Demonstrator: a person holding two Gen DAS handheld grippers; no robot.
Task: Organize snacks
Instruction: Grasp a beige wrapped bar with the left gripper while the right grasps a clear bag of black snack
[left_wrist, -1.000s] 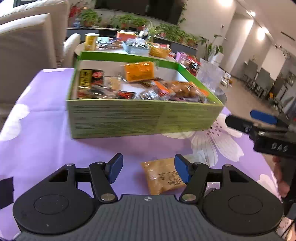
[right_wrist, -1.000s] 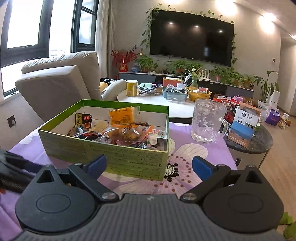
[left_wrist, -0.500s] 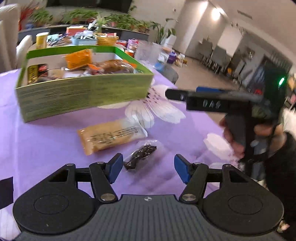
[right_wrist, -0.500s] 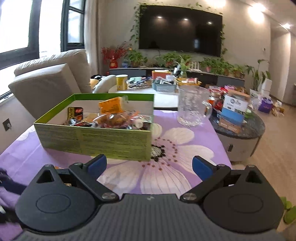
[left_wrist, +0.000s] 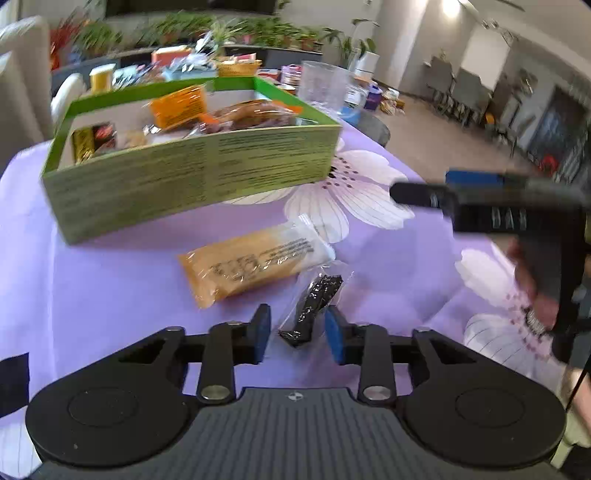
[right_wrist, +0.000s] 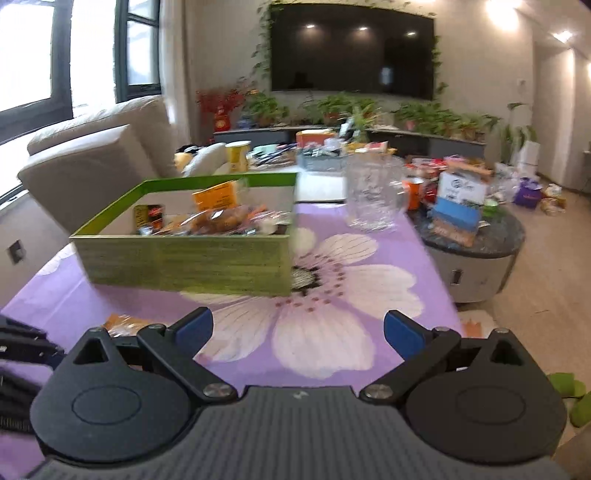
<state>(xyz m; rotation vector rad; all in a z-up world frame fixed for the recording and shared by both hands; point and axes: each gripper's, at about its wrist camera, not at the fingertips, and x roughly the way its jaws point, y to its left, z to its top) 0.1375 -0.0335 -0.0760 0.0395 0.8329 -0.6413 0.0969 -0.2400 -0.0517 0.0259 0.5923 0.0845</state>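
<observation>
A small clear packet with a dark snack (left_wrist: 317, 295) lies on the purple flowered cloth, between the blue pads of my left gripper (left_wrist: 297, 332). Its jaws are closing around the packet's near end; a thin gap still shows at the left pad. Just beyond lies a longer yellow-orange packet (left_wrist: 255, 266), also showing as yellow-orange packet (right_wrist: 122, 321). Behind them the green box (left_wrist: 192, 177) holds several wrapped snacks. My right gripper (right_wrist: 297, 332) hovers open over the white flower print with nothing between its pads; it appears as right gripper (left_wrist: 421, 184), held by a hand.
A glass mug (right_wrist: 373, 199) stands right of the green box (right_wrist: 184, 258). A round side table (right_wrist: 476, 236) with boxes sits past the cloth's right edge. A beige sofa (right_wrist: 96, 162) and a cluttered table lie behind.
The left view swung from the box to the two packets on the cloth, and the left jaws have narrowed around the dark packet. The right gripper drew back from the box.
</observation>
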